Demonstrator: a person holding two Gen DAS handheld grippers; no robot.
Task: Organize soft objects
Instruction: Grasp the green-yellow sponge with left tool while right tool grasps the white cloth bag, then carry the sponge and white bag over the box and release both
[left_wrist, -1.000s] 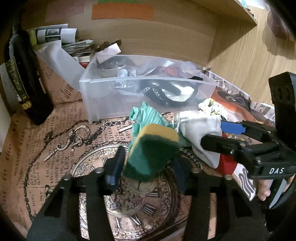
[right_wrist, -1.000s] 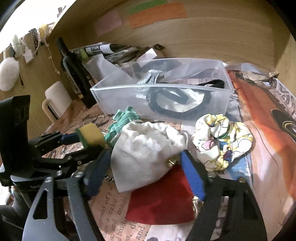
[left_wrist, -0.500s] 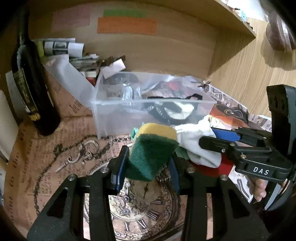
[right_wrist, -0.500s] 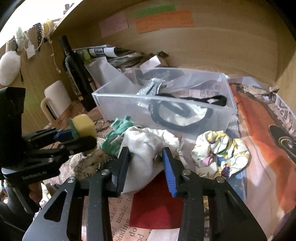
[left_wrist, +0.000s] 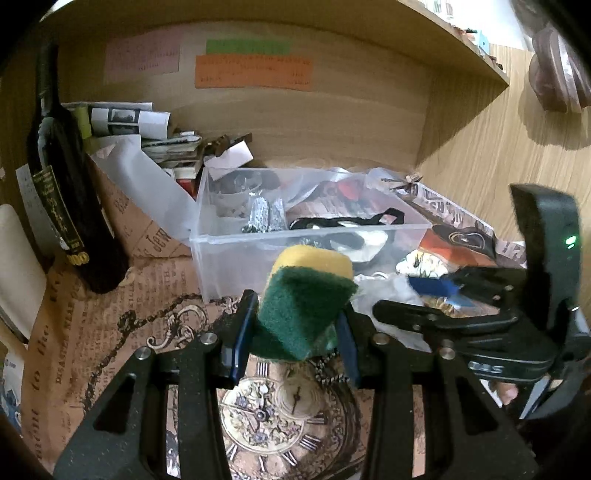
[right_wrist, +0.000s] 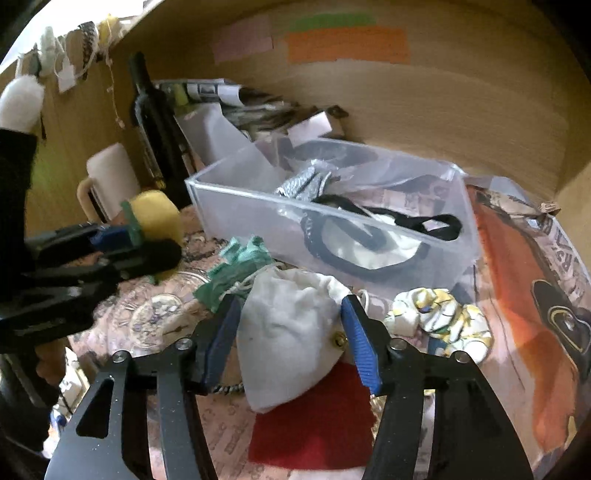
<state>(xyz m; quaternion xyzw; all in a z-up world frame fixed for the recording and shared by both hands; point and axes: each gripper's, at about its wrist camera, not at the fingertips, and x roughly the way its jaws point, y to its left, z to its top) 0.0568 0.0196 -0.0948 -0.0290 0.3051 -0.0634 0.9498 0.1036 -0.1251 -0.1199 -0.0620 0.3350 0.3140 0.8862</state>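
Note:
My left gripper (left_wrist: 295, 332) is shut on a green and yellow sponge (left_wrist: 306, 299) and holds it above the paper-covered desk, just in front of the clear plastic bin (left_wrist: 229, 258). The sponge also shows in the right wrist view (right_wrist: 157, 216). My right gripper (right_wrist: 291, 336) is shut on a white cloth pouch (right_wrist: 288, 328), lifted over a red cloth (right_wrist: 317, 424). A green cloth (right_wrist: 236, 269) lies left of the pouch. A floral scrunchie (right_wrist: 439, 321) lies to its right. The bin (right_wrist: 258, 206) holds a black strap and silver wrapping.
A dark wine bottle (left_wrist: 62, 199) stands at the left, next to a white mug (right_wrist: 107, 177). Folded papers (left_wrist: 144, 129) are stacked behind the bin against the wooden back wall. A wooden side wall closes the right.
Both grippers closed on their objects and rose. The left one lifted the sponge toward the bin. The right one, open around the pouch a second ago, now grips it above the red cloth.

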